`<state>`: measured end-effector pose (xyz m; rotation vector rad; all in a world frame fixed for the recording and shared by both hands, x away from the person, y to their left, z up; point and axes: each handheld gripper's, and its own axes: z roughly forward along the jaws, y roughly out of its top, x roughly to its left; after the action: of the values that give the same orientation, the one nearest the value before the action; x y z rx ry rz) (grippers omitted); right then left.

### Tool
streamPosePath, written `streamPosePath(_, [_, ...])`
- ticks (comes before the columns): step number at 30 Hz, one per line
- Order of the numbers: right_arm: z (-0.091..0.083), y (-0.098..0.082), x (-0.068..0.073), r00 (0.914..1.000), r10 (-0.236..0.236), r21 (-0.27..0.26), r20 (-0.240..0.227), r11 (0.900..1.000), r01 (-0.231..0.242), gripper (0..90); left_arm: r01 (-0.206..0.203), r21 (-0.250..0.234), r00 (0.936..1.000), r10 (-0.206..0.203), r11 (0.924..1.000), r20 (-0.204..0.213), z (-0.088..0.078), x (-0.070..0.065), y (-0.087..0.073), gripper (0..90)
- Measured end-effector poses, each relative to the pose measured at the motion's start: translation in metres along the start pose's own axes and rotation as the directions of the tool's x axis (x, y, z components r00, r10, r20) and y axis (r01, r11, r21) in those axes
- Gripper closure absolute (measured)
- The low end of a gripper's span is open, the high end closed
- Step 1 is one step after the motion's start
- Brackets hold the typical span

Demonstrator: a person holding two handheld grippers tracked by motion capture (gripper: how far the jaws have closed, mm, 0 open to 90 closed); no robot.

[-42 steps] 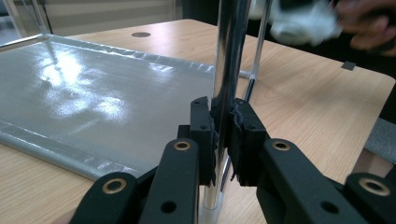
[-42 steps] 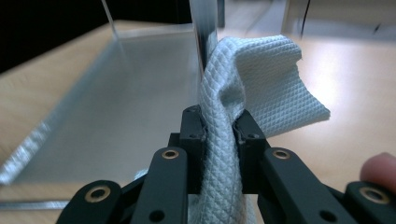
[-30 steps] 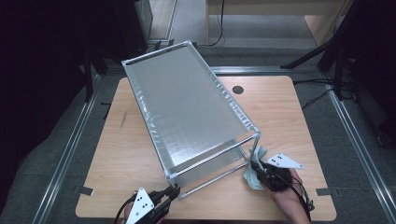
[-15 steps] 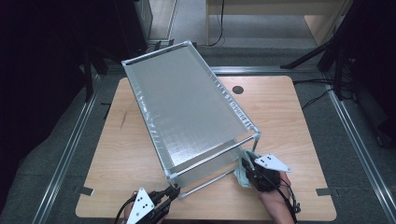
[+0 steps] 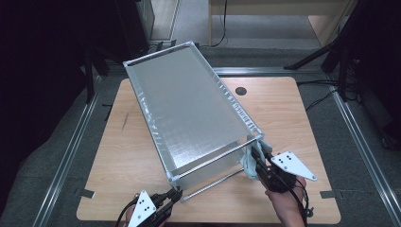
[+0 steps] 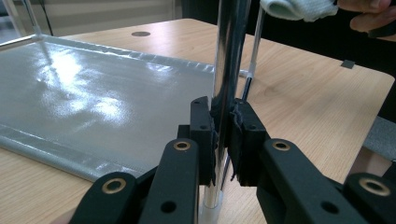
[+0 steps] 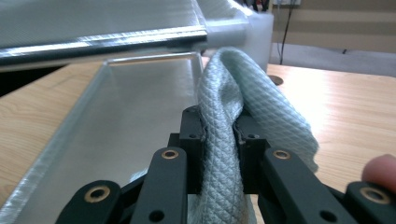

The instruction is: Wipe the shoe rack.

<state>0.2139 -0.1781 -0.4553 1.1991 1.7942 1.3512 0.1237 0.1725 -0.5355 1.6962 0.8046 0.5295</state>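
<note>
Clamping tight at the near edge, the left gripper (image 5: 174,195) has its jaws closed on the chrome pole (image 6: 229,70) at the front corner of the metal-framed rack (image 5: 189,113), steadying it on the wooden table (image 5: 293,109); just across that front end, the right gripper (image 5: 255,158) pinches a pale green cloth (image 7: 229,121) between closed jaws, the fabric bunched and draping over the pads; the cloth sits right up against the rack's near right corner post, at the top rail; judging by that, wiping is under way at this front corner; I can't tell what has already been cleaned; further back, the long silvery liner panel (image 6: 84,93), the side rails and the far end all seem yet to be gone over.
</note>
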Motion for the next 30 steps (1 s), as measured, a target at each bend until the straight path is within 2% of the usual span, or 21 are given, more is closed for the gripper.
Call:
streamPosePath(2, [0.005,-0.005,-0.002,0.9999,0.009,0.026,0.007,1.000,-0.009,77.5,0.001,0.000,1.0000,-0.001,1.0000,-0.001,0.000,0.000,0.000,81.8])
streamPosePath(5, [0.018,-0.024,-0.004,1.0000,0.001,0.096,0.007,0.995,-0.002,77.5,0.005,0.000,1.0000,-0.005,1.0000,0.000,0.000,0.000,0.000,81.8])
streamPosePath(7, [0.027,-0.035,-0.004,0.9996,-0.026,0.144,0.012,0.989,0.024,77.5,0.005,0.001,1.0000,-0.005,1.0000,0.000,0.000,0.000,0.000,81.8])
streamPosePath(8, [0.032,-0.041,-0.004,0.9992,-0.037,0.174,0.017,0.984,0.033,77.5,0.005,0.001,1.0000,-0.005,1.0000,0.000,0.000,0.000,0.000,81.8])
streamPosePath(9, [0.038,-0.050,-0.004,0.9993,-0.031,0.221,0.021,0.975,0.026,77.6,0.005,0.000,1.0000,-0.005,1.0000,0.000,0.000,0.000,0.000,81.8])
streamPosePath(11, [0.047,-0.062,-0.005,0.9987,-0.042,0.279,0.028,0.960,0.033,77.6,0.008,0.001,1.0000,-0.008,1.0000,-0.001,0.000,0.000,0.000,81.8])
streamPosePath(13, [0.052,-0.070,-0.006,0.9977,-0.060,0.311,0.029,0.949,0.048,77.6,0.006,0.002,1.0000,-0.006,1.0000,-0.002,0.000,0.000,0.000,81.8])
streamPosePath(15, [0.051,-0.065,-0.007,0.9979,-0.061,0.305,0.021,0.951,0.052,77.7,0.005,0.002,1.0000,-0.005,1.0000,-0.002,0.000,0.000,0.000,81.8])
streamPosePath(16, [0.048,-0.061,-0.007,0.9981,-0.060,0.291,0.016,0.955,0.053,77.7,0.005,0.002,1.0000,-0.005,1.0000,-0.002,0.000,0.000,0.000,81.8])
streamPosePath(19, [0.032,-0.039,-0.004,0.9987,-0.050,0.192,0.004,0.980,0.048,77.8,0.001,0.000,1.0000,-0.001,1.0000,-0.001,0.000,0.000,0.000,81.8])
streamPosePath(21, [0.021,-0.025,-0.003,0.9987,-0.051,0.124,0.004,0.991,0.051,77.8,0.003,-0.002,1.0000,-0.003,1.0000,-0.001,0.000,0.000,-0.001,81.8])
streamPosePath(23, [0.009,-0.012,-0.002,0.9988,-0.048,0.056,0.012,0.997,0.047,77.9,0.004,-0.002,1.0000,-0.004,1.0000,0.000,0.000,0.000,-0.001,81.8])
streamPosePath(25, [0.007,-0.010,-0.003,0.9986,-0.052,0.045,0.012,0.998,0.052,77.8,0.004,-0.001,1.0000,-0.004,1.0000,0.000,0.000,0.000,-0.001,81.8])
streamPosePath(27, [0.011,-0.017,-0.005,0.9986,-0.054,0.051,0.001,0.997,0.054,77.8,0.004,-0.001,1.0000,-0.004,1.0000,0.000,0.000,0.000,-0.001,81.8])
streamPosePath(30, [0.025,-0.035,-0.005,0.9974,-0.072,0.129,0.008,0.989,0.070,77.8,0.005,-0.002,1.0000,-0.005,1.0000,0.002,0.000,-0.001,-0.001,81.8])
